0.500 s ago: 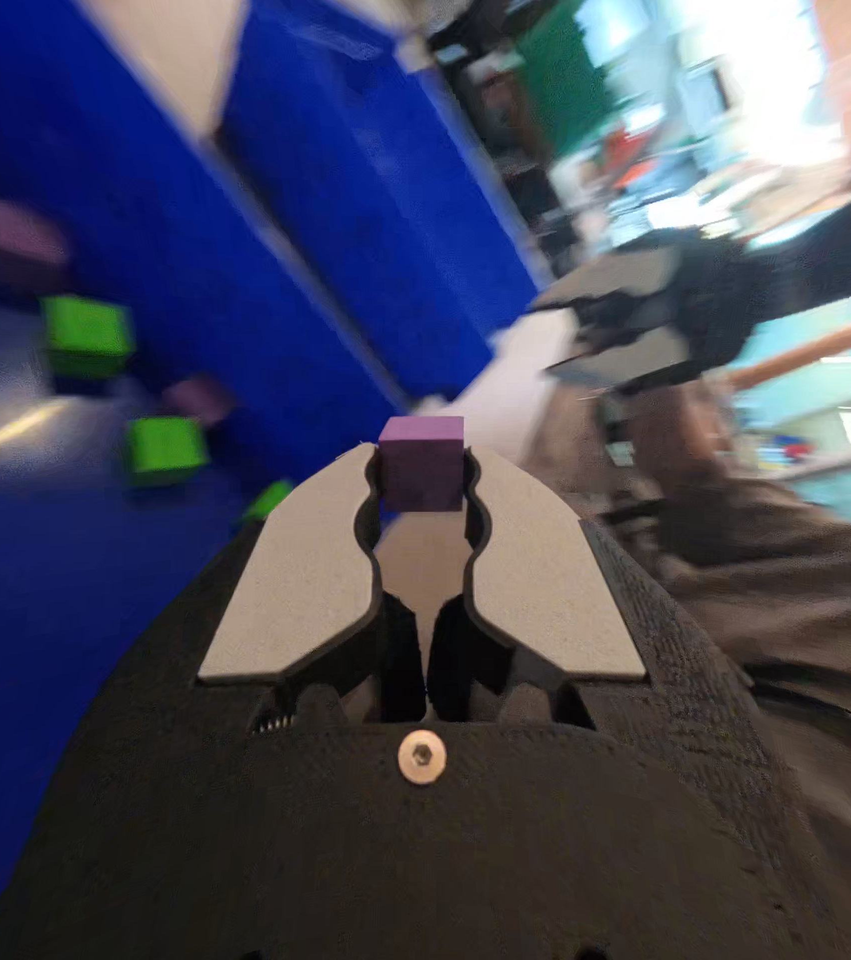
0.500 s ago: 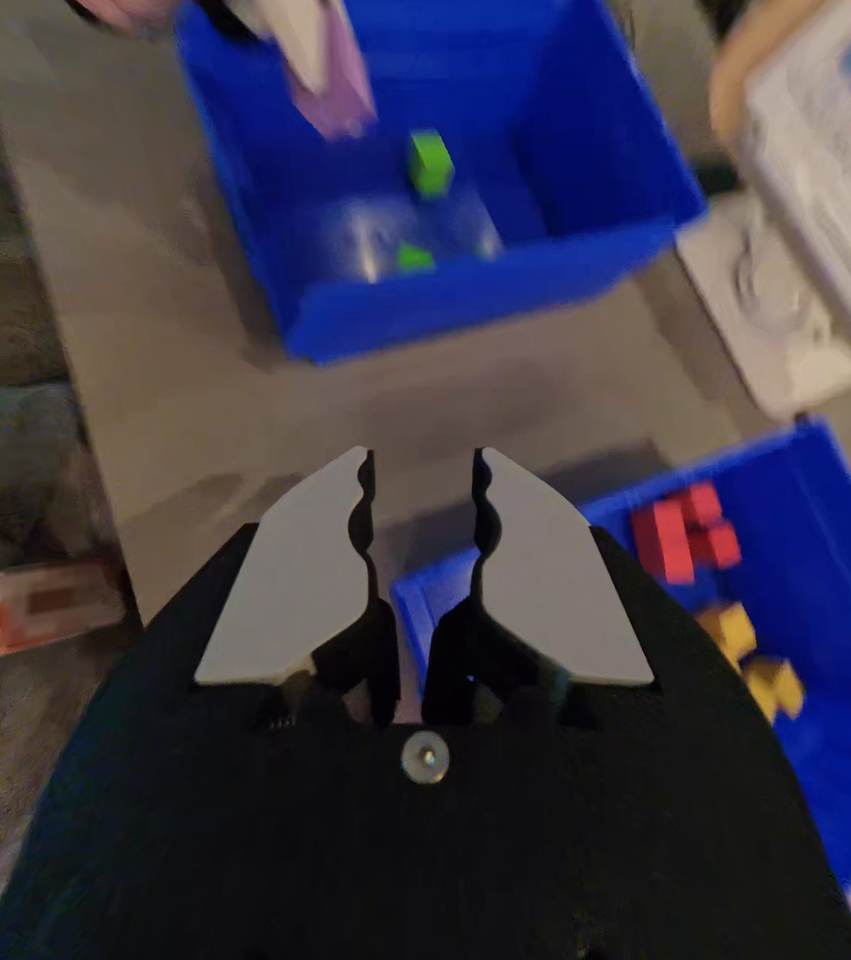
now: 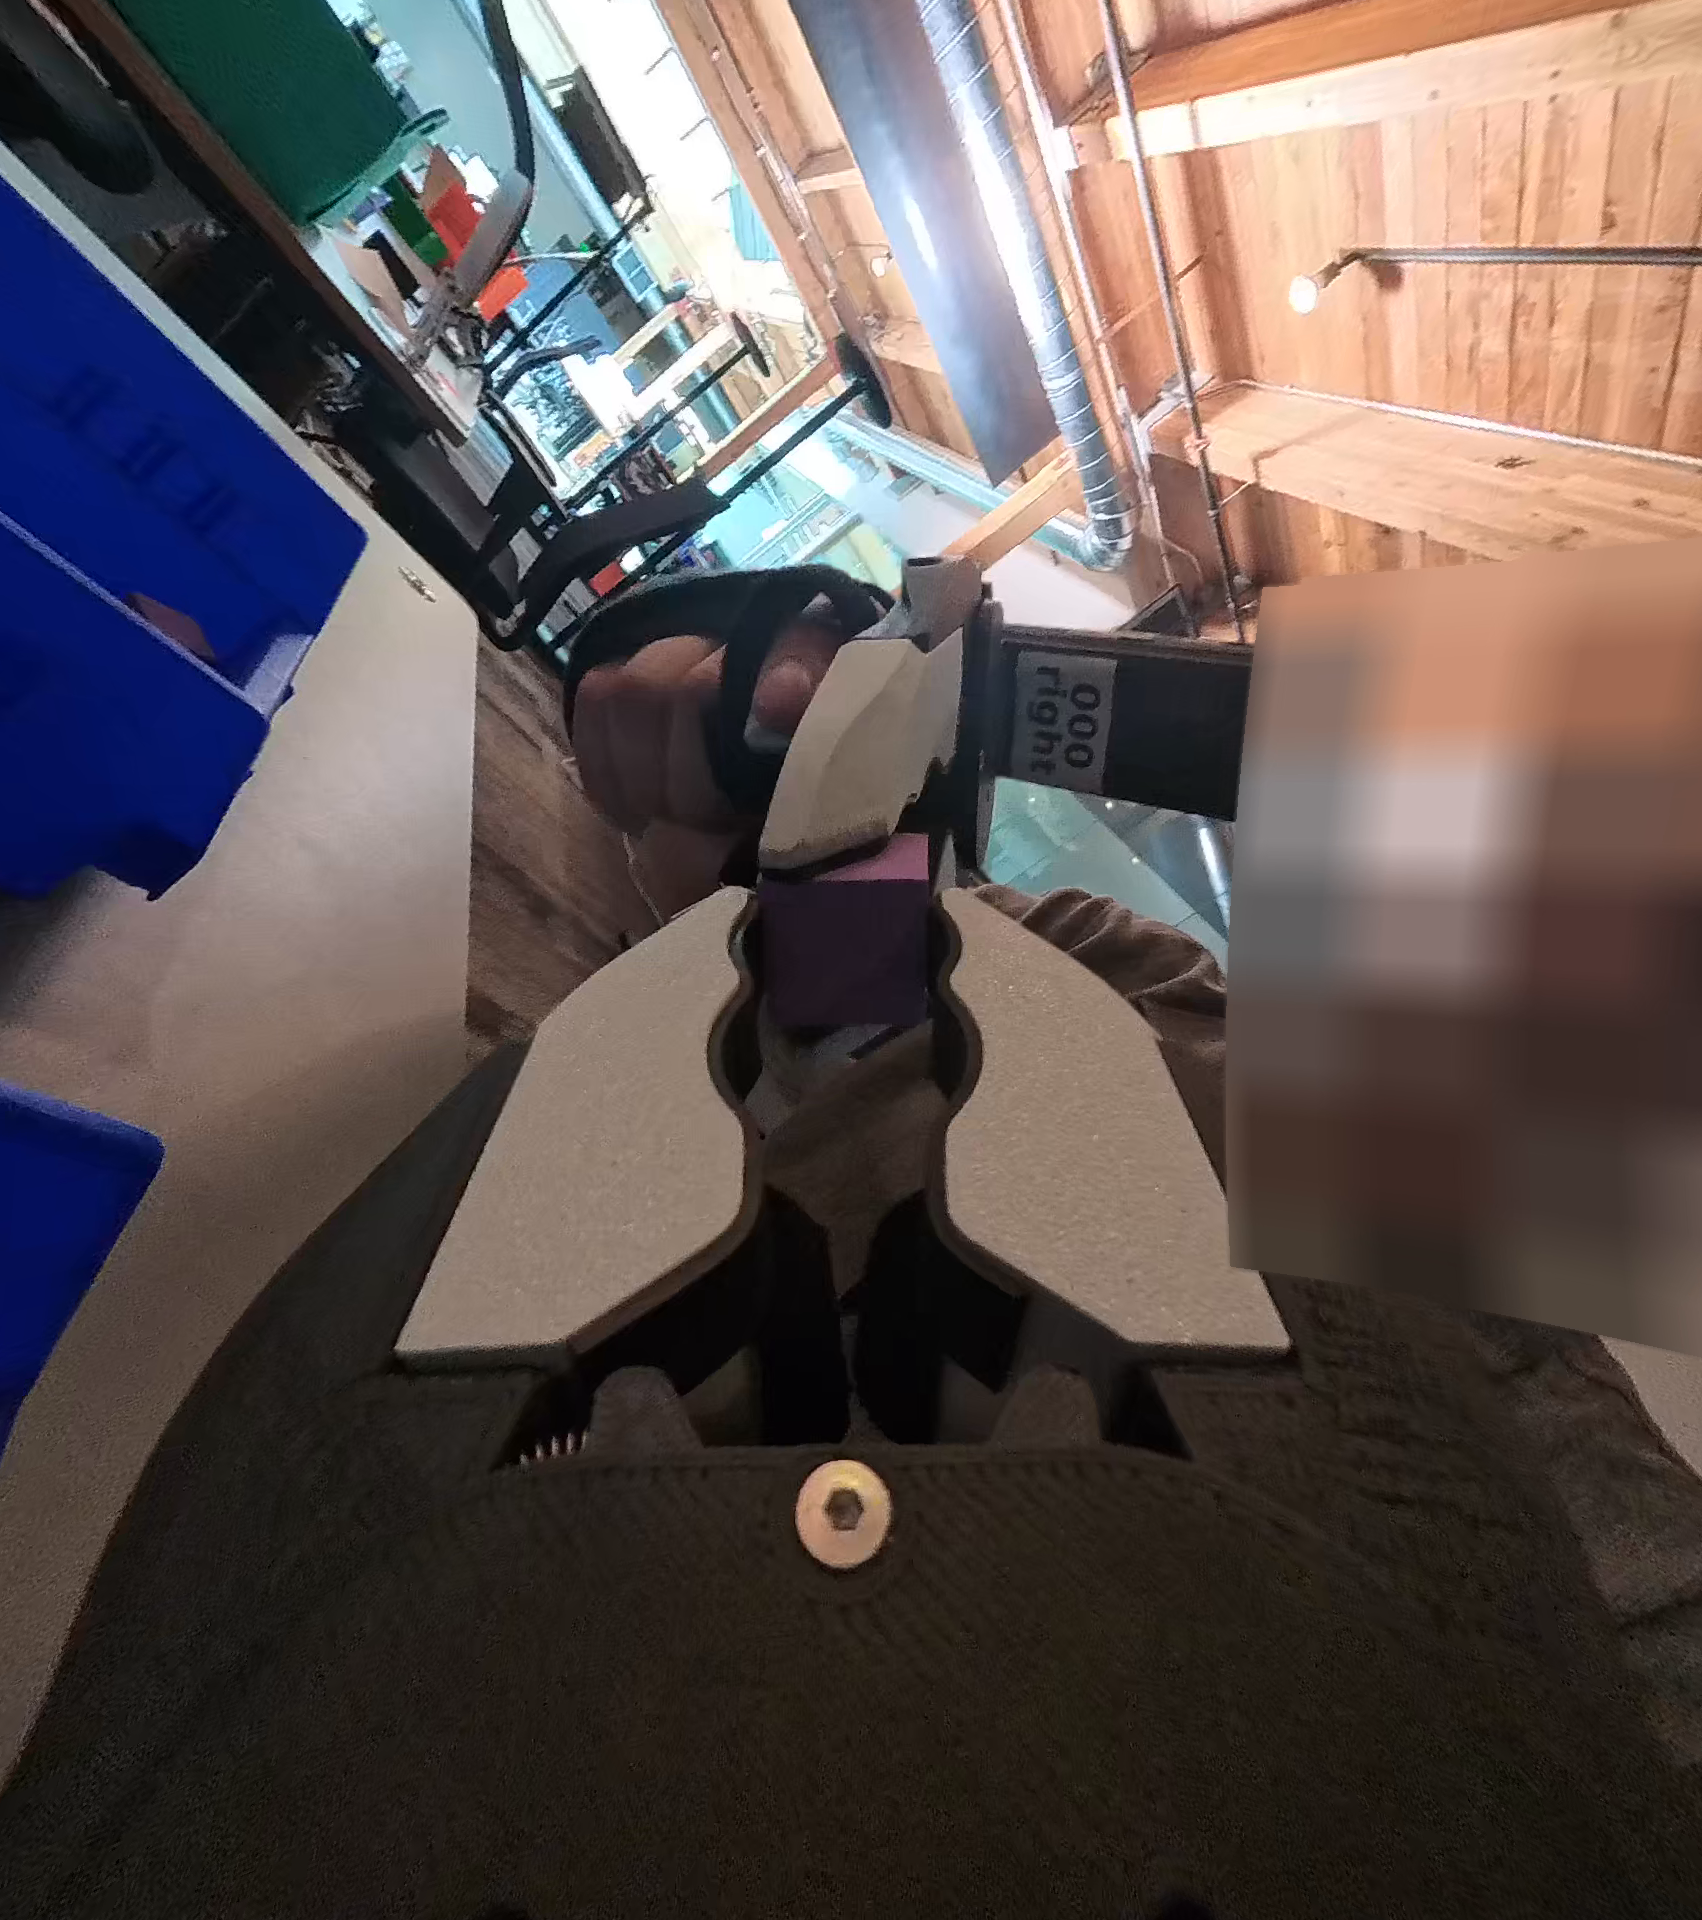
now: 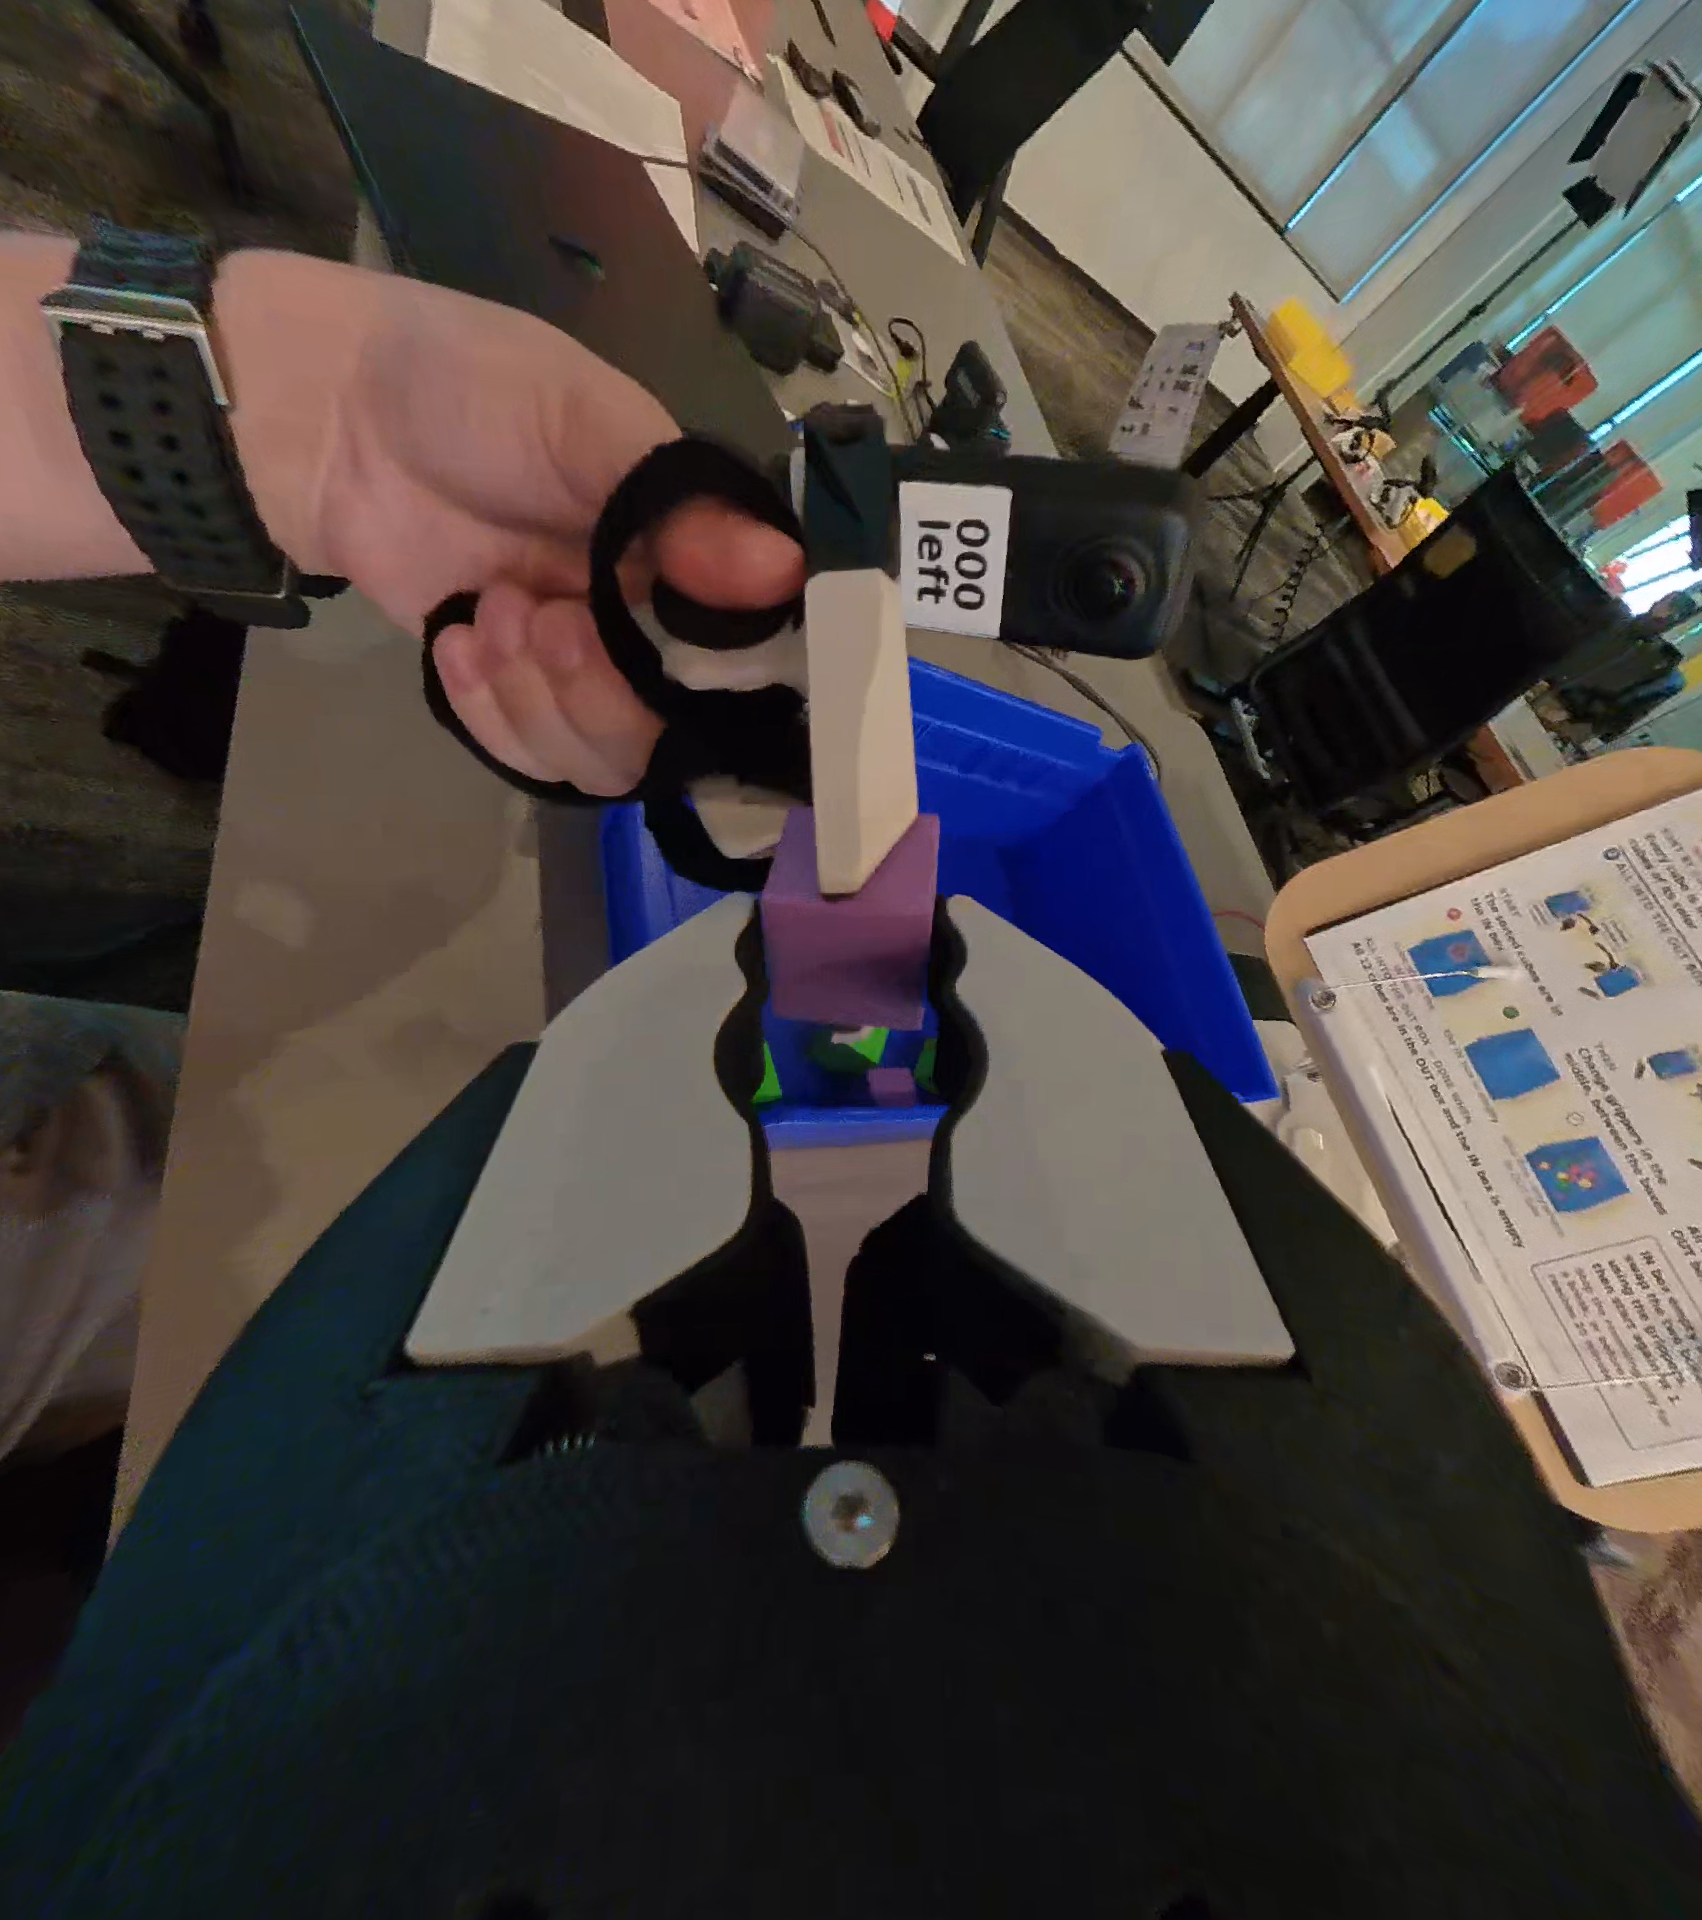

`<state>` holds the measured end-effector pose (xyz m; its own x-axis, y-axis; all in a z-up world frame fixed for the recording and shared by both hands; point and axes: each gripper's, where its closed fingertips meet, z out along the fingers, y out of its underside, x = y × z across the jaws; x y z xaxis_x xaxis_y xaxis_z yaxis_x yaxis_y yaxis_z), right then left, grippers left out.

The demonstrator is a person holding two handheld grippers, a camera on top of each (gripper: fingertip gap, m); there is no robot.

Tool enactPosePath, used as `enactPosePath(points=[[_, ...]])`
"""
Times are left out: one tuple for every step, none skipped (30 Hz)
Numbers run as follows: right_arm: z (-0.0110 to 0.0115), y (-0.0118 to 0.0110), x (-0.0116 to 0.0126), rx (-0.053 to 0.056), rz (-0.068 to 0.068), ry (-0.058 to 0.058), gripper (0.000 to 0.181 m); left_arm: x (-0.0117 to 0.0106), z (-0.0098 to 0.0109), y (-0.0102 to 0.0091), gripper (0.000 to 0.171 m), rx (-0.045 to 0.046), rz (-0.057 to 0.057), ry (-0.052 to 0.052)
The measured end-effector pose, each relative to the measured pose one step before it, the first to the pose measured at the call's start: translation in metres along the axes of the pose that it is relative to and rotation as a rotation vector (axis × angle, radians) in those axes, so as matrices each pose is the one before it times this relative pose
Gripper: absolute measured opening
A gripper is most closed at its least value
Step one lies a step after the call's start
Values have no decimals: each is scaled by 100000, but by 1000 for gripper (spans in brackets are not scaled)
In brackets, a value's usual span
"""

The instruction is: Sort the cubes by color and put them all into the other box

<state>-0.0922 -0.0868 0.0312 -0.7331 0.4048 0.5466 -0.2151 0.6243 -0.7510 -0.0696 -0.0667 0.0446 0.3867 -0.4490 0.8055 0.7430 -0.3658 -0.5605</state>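
Left tool (image 3: 845,940): clamping a purple cube (image 3: 845,961) between its two grey fingertips, the cube sitting right at the tips and held in the air off the edge of the table (image 3: 348,935).
Right tool (image 4: 849,940): also closing on the same purple cube (image 4: 847,951) from the opposite side, with both grey fingers touching its side faces; the two tools are meeting tip to tip at roughly a right angle to each other.
Right tool in the left wrist view (image 3: 842,831): showing edge-on, its grey fingertip pressing on the far top of the cube, with a hand (image 3: 665,727) gripping the black loops behind it.
Left tool in the right wrist view (image 4: 852,852): pointing down onto the cube, a hand (image 4: 473,530) holding its black loops, a dark watch strap (image 4: 156,416) sitting on the wrist, and a black camera (image 4: 1086,566) riding on top.
Below the cube: a blue bin (image 4: 1117,862) standing on the table, with green cubes (image 4: 852,1049) and a small purple one (image 4: 891,1083) lying inside.
Farther out: more blue bins (image 3: 88,540) standing along the table, and a printed sheet on a pale wooden board (image 4: 1553,1143) lying to the right of the bin.
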Motion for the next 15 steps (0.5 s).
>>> enactPosePath(points=[[-70,97,-10,-987,61,-423,29,-32,86,-42,33,459,-509,723],[-153,79,60,-859,167,-27,28,0,145,-69,32,667,-296,790],[-258,-16,118,-115,-98,564,28,135,170,-105,32,834,-88,1485],[-375,-17,257,-119,-107,1144,28,281,116,-185,35,1171,109,1892],[-448,158,303,-1062,-137,661,28,338,-11,-308,42,1813,466,1350],[-576,343,399,-1855,78,513,28,218,-169,-386,49,2180,1157,-721],[-732,520,593,-2495,-79,943,28,71,-331,-405,53,2111,2104,-2714],[-867,804,848,-3743,272,1170,28,32,-477,-459,49,2290,2573,-3662],[-930,1139,1188,-5221,1335,1708,28,-138,-590,-495,49,2336,2720,-5109],[-906,1390,1305,-5960,2347,622,28,-326,-658,-444,52,1831,3087,-6444],[-756,1664,1394,-6824,4019,-186,28,-282,-625,-366,49,1380,2936,-5795],[-479,2004,1394,-8451,5694,-1192,28,-145,-545,-320,49,1058,2230,-4347],[-105,2319,1099,-10254,6778,-3704,28,17,-427,-274,49,685,1895,-2724],[282,2499,870,-11105,8071,-5023,28,186,-302,-190,48,234,1562,-1228],[651,2433,624,-10661,8189,-6104,28,247,-181,-133,48,-149,1288,-379]])
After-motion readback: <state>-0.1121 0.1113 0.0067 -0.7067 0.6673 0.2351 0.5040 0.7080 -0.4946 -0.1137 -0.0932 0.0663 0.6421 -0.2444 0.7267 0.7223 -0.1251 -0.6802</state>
